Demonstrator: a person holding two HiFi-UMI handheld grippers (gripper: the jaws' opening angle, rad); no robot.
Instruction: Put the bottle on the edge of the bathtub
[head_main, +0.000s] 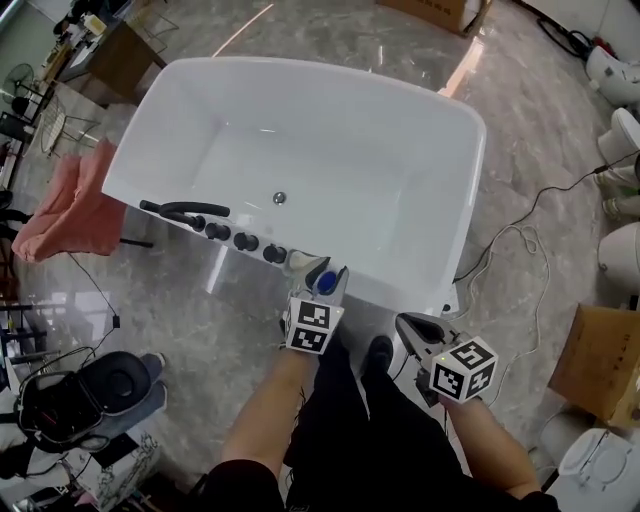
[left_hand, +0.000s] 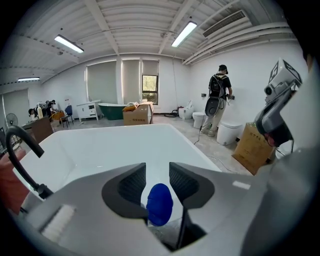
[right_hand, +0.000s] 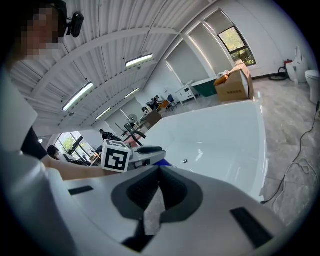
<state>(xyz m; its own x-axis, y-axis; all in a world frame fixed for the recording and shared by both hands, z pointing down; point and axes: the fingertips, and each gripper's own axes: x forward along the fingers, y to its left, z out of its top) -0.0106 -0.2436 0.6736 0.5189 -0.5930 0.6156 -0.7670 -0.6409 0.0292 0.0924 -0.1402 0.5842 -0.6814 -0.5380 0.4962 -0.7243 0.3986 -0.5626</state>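
A small clear bottle with a blue cap (head_main: 324, 281) sits between the jaws of my left gripper (head_main: 322, 272), which is shut on it. The gripper hovers at the near rim of the white bathtub (head_main: 398, 283), just right of the black knobs. In the left gripper view the blue cap (left_hand: 160, 203) shows between the dark pads, with the bathtub (left_hand: 100, 146) beyond. My right gripper (head_main: 410, 325) hangs lower right of the left one, outside the tub, shut with nothing in it. In the right gripper view its jaws (right_hand: 160, 170) meet, and the left gripper (right_hand: 131, 156) is to the left.
A black tap and knobs (head_main: 205, 222) line the tub's near-left rim. A pink towel (head_main: 68, 208) hangs left of the tub. A cable (head_main: 512, 248), toilets (head_main: 622, 140) and a cardboard box (head_main: 600, 362) lie to the right. A person (left_hand: 218, 99) stands far off.
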